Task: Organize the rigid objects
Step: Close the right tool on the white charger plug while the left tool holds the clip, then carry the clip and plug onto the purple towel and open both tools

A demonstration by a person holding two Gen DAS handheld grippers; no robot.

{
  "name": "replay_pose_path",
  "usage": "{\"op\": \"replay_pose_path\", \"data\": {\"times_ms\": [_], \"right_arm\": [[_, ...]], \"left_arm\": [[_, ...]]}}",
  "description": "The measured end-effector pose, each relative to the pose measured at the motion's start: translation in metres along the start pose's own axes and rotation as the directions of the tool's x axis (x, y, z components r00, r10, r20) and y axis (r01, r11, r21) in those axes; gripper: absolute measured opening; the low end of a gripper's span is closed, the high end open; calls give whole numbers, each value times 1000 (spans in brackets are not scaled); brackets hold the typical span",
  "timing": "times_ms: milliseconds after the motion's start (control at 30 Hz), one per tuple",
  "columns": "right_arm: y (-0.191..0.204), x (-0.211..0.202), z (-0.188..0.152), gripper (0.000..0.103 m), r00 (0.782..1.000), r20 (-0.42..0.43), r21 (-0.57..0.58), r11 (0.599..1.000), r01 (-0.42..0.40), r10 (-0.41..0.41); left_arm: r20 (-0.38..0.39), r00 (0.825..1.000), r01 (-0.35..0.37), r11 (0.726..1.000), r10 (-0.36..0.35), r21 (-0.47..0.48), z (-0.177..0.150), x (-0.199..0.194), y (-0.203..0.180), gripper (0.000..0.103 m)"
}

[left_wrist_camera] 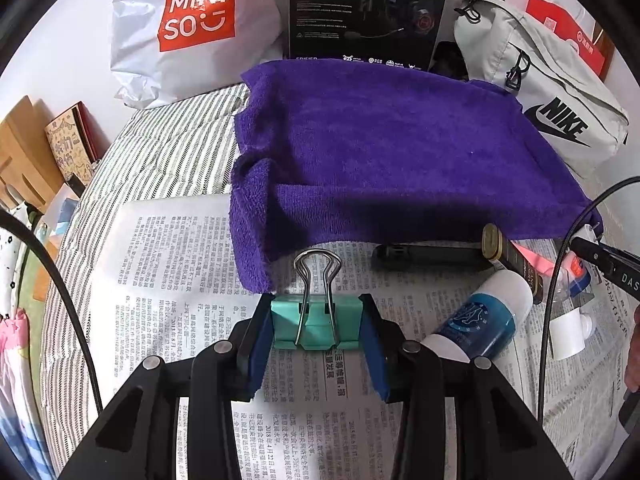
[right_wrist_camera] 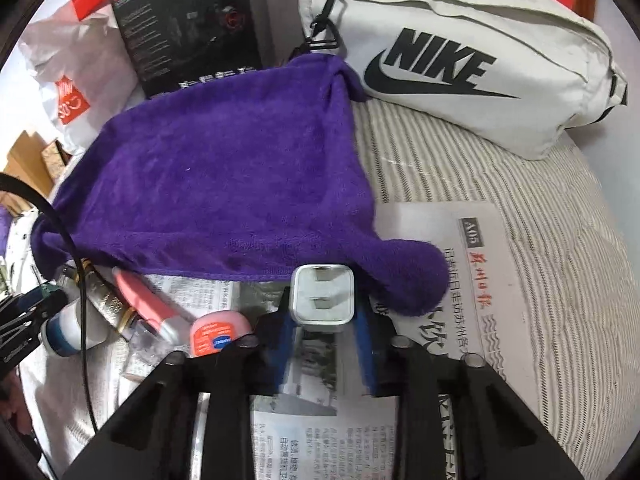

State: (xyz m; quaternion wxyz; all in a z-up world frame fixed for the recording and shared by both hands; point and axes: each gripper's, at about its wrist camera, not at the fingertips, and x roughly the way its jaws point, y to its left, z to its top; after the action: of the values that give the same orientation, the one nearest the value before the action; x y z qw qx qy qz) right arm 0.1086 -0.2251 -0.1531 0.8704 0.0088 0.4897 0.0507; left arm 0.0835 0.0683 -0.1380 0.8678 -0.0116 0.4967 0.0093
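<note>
My left gripper (left_wrist_camera: pixel 317 330) is shut on a teal binder clip (left_wrist_camera: pixel 316 322), held just above the newspaper (left_wrist_camera: pixel 168 272) in front of the purple towel (left_wrist_camera: pixel 380 152). My right gripper (right_wrist_camera: pixel 323 312) is shut on a white plug adapter (right_wrist_camera: pixel 322 300), its prongs facing the camera, at the near edge of the purple towel (right_wrist_camera: pixel 224 184). Loose items lie on the paper: a black pen-like object (left_wrist_camera: pixel 428 258), a brown-gold tube (left_wrist_camera: pixel 512 258), a blue-white bottle (left_wrist_camera: pixel 480 320), a pink tube (right_wrist_camera: pixel 144 300) and a pink tin (right_wrist_camera: pixel 218 332).
Behind the towel stand a Miniso bag (left_wrist_camera: pixel 192 28), a black headset box (left_wrist_camera: pixel 364 12) and a white Nike bag (right_wrist_camera: pixel 460 52). A striped sheet (right_wrist_camera: pixel 500 184) covers the bed. Black cables (left_wrist_camera: pixel 60 288) hang at the sides. Books (left_wrist_camera: pixel 72 144) lie far left.
</note>
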Motion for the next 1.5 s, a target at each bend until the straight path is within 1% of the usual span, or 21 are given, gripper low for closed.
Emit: {"op": "replay_pose_path", "data": {"times_ms": [100, 267, 400, 467, 533, 600, 733, 833, 1033, 1133, 1267, 1400, 1500], "right_arm": [[-2, -4, -3, 27, 1000, -9, -17, 1000, 2, -2], [-9, -11, -16, 27, 1000, -27, -33, 999, -2, 1], [-10, -9, -16, 28, 1000, -18, -19, 1000, -8, 7], [-11, -7, -15, 28, 1000, -3, -16, 1000, -6, 6], [-9, -6, -15, 28, 1000, 8, -22, 1000, 0, 0], [-7, -6, -15, 27, 1000, 17, -35, 999, 10, -9], [-8, -8, -15, 27, 1000, 12, -40, 999, 9, -8], [-10, -16, -18, 27, 1000, 11, -36, 999, -3, 4], [-5, -32, -20, 27, 1000, 13, -71, 997, -9, 10], [-1, -41, -19, 27, 999, 29, -88, 996, -19, 21], [2, -50, -16, 27, 998, 46, -98, 995, -35, 39], [4, -54, -11, 27, 998, 55, -107, 994, -35, 41], [5, -58, -8, 27, 997, 65, -109, 993, -40, 47]], "left_arm": [[-8, 1000, -2, 1000, 2, 15, -3, -2, 0, 39], [-10, 1000, -9, 1000, 9, 10, -4, -3, 0, 39], [-3, 1000, -8, 1000, 9, 7, -2, 0, -2, 43], [4, 1000, -7, 1000, 7, -1, -1, 1, -2, 43], [12, 1000, -1, 1000, 1, -1, -2, 2, -2, 43], [18, 1000, 2, 1000, -2, 13, -3, 1, -3, 39], [20, 999, 26, 1000, -26, 11, -5, -2, 0, 39], [16, 998, 56, 998, -56, 8, -8, -7, 2, 39], [32, 996, 82, 997, -82, 12, -11, -24, 2, 39], [42, 996, 83, 996, -84, 13, -10, -33, 2, 39], [55, 994, 92, 996, -93, 21, -8, -42, 1, 39], [74, 992, 100, 994, -102, 31, -3, -52, 1, 39], [86, 989, 118, 992, -120, 37, 3, -58, 1, 39]]}}
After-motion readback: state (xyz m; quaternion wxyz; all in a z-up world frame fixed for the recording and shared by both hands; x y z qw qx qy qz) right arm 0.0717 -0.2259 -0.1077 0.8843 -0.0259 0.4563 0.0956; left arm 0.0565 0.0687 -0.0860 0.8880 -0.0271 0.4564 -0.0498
